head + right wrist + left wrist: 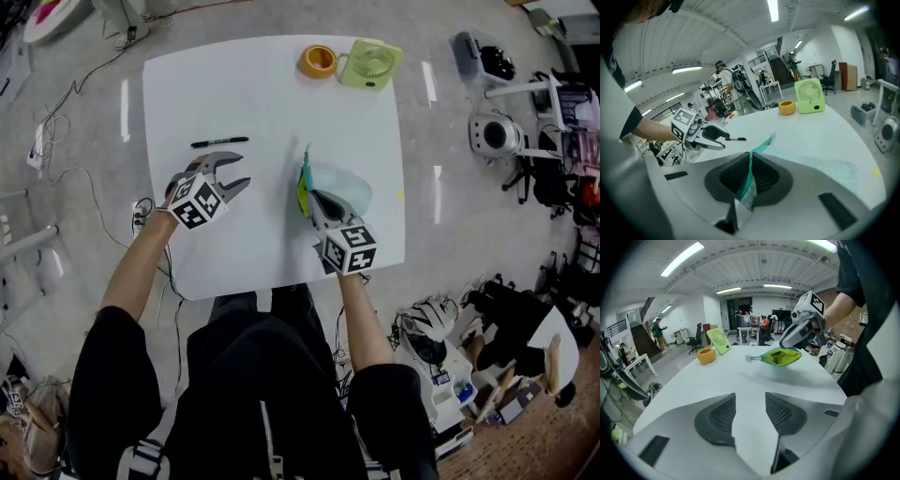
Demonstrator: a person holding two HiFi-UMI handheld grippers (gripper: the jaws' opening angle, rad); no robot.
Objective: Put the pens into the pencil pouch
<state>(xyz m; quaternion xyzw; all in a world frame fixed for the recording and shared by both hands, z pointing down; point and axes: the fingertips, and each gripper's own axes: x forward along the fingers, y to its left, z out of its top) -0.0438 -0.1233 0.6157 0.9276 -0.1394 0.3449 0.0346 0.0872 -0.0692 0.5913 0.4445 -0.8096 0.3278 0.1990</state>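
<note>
A black pen (219, 142) lies on the white table (272, 103), just beyond my left gripper (242, 172). That gripper is open, with only bare tabletop between its jaws (750, 397). The pencil pouch (339, 187) is pale teal and see-through, with a yellow-green inside showing at its mouth (780, 357). My right gripper (315, 199) is shut on the pouch's teal edge (751, 157) and holds the mouth raised toward the left gripper. In the right gripper view the pen (736, 138) lies past the left gripper (719, 139). Whether anything lies inside the pouch I cannot tell.
An orange ring (318, 61) and a light green desk fan (370, 64) stand at the table's far edge. Cables run over the floor at the left, and equipment (497, 136) crowds the floor at the right. The person stands against the near table edge.
</note>
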